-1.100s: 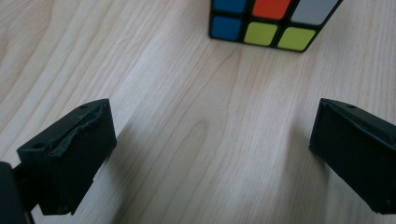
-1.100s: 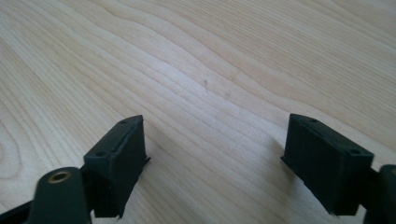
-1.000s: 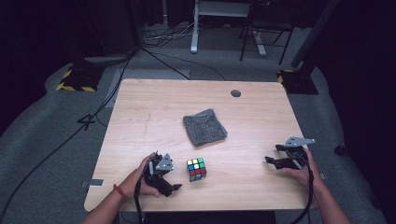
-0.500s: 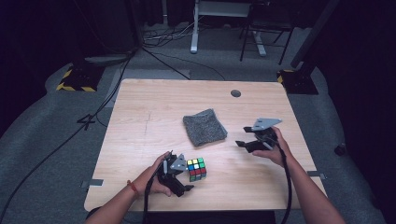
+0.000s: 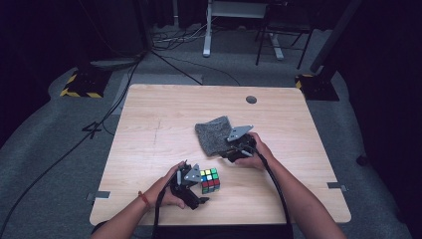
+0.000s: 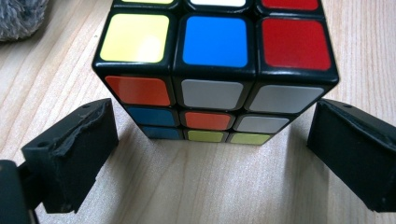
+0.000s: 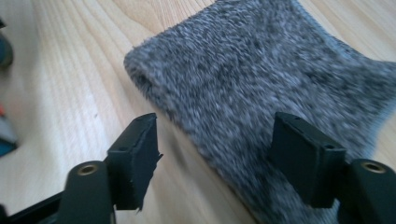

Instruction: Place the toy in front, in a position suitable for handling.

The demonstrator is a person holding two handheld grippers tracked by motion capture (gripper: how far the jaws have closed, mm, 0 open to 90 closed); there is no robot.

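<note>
Grey, fuzzy cloth (image 5: 215, 133), folded flat, roughly square, lying near the middle of the pale wooden table (image 5: 149, 119). In the right gripper view the cloth (image 7: 261, 93) shows a short, dense pile and a rounded folded corner; its near edge runs on a slant between the 2 black jaws, and more of it lies by the jaw at the right of that view than by the other.

Right gripper (image 5: 234, 152): seen from above at the cloth's near right corner, grey 3-cornered plate on top. Its jaws stand well apart and have just been closing; the cloth's edge lies between them, but the pads (image 7: 140, 154) appear not to press on it, though blur at the right-side pad leaves this a little uncertain.

Cube puzzle (image 5: 209, 179), black-framed, 3 by 3 coloured stickers, scrambled. It stands on the table toward the near edge, well apart from the cloth and just right of the left gripper (image 5: 194, 191). In the left gripper view the cube (image 6: 215, 70) shows yellow, blue and red along its top front row, and orange and 2 white tiles below.

Left gripper (image 6: 210, 154): jaws spread wider than the cube, 1 to each side of its lower front corners, pads (image 6: 79, 149) clear of it with table showing between. Nothing is gripped.
</note>
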